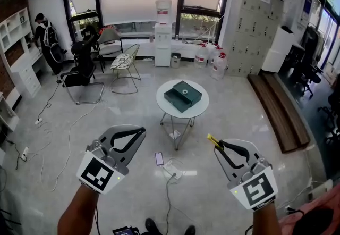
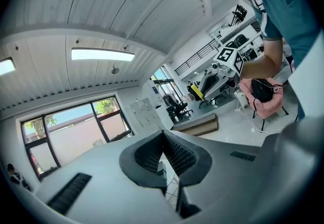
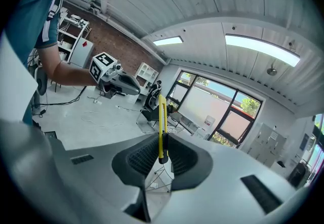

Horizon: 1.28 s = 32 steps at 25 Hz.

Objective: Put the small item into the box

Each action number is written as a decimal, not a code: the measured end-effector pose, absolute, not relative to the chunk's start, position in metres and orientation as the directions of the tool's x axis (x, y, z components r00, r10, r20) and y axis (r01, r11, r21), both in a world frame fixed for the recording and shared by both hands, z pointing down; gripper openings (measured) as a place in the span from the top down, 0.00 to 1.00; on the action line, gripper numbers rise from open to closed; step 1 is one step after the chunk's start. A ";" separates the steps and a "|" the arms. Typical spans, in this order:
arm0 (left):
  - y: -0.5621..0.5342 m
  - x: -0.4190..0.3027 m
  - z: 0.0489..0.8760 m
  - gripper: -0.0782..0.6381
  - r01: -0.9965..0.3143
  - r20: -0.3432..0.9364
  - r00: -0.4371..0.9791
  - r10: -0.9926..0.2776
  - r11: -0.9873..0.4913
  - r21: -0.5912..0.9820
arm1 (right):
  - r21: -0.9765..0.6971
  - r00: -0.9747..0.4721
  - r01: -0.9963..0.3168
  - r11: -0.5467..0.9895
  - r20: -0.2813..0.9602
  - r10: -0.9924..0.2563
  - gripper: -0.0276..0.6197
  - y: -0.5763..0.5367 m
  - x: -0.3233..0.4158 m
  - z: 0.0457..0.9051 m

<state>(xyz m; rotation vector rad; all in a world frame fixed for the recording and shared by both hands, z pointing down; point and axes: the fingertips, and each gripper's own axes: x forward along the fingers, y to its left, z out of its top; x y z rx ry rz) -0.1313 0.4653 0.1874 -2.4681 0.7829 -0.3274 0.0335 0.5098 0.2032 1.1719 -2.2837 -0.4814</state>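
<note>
A dark green box (image 1: pixel 183 95) with its lid beside it lies on a small round white table (image 1: pixel 199 109) ahead of me. My right gripper (image 1: pixel 218 145) is shut on a slim yellow utility knife (image 3: pixel 161 124), which sticks up from between its pads; in the head view the yellow utility knife (image 1: pixel 213 142) pokes out at the jaw tips. My left gripper (image 1: pixel 139 132) is shut with nothing in it, its pads (image 2: pixel 174 154) pressed together. Both grippers are held low, well short of the table.
On the floor near the table's legs lie a phone (image 1: pixel 159 158), a power strip (image 1: pixel 173 169) and cables. A black office chair (image 1: pixel 81 72) and a wire chair (image 1: pixel 126 66) stand at the back left, a water dispenser (image 1: pixel 163 40) by the window, a wooden bench (image 1: pixel 279 109) to the right.
</note>
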 end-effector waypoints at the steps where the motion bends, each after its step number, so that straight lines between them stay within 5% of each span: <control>1: 0.462 -0.136 0.187 0.87 -0.462 0.069 0.805 -0.590 -0.696 -0.550 | 0.526 -0.486 -0.639 0.561 0.290 -0.825 0.84 0.506 0.029 0.203; 17: 0.400 -0.210 0.196 0.87 -0.449 0.074 0.815 -0.575 -0.706 -0.547 | 0.506 -0.503 -0.628 0.591 0.315 -0.805 0.84 0.439 -0.061 0.210; 32: 0.315 -0.122 0.200 0.87 -0.545 0.096 0.718 -0.689 -0.643 -0.539 | 0.491 -0.655 -0.529 0.692 0.283 -0.701 0.84 0.329 0.020 0.205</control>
